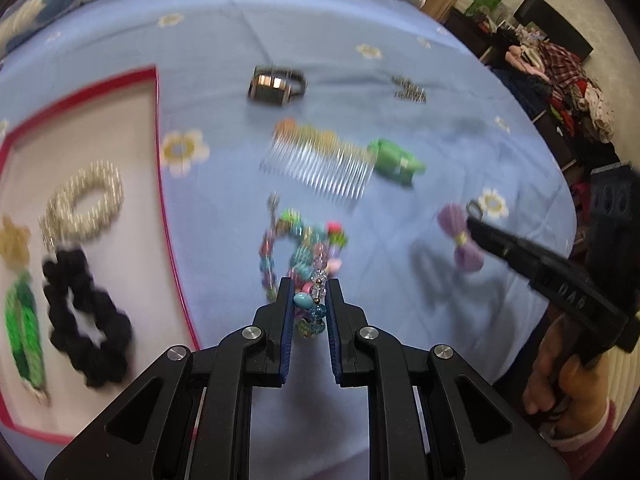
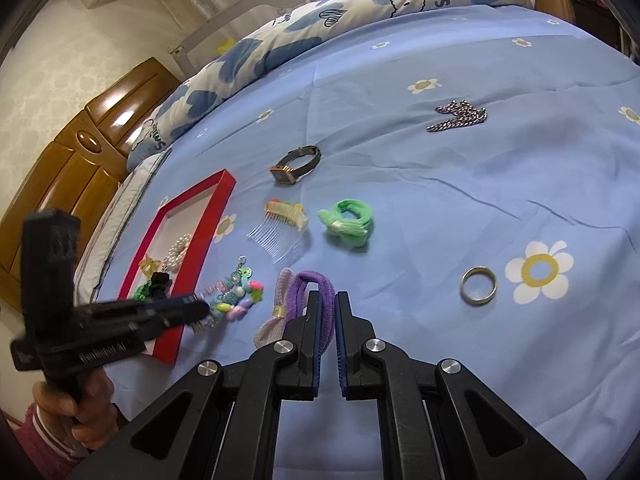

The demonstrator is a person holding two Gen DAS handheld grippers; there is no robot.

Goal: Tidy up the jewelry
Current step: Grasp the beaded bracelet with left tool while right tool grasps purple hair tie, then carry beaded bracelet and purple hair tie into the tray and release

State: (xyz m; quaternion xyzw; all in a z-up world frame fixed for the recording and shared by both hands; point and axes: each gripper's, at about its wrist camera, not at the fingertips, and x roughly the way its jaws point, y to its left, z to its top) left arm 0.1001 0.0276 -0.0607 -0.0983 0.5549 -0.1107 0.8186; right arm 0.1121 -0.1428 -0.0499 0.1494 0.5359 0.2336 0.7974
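We hold a beaded bracelet in our left gripper, fingers pinched on its near end; the pastel, turquoise and clear beads trail forward over the blue sheet, just right of the red tray. Our right gripper is clamped on the band of a purple hair tie with a pale bow.

In the tray lie a pearl scrunchie, a black scrunchie and green bands. On the sheet beyond sit a comb, a green tie, a watch, a chain and a ring.

The left view is motion-blurred, so bead detail is unclear. From the right view, the left gripper covers part of the bracelet and tray.
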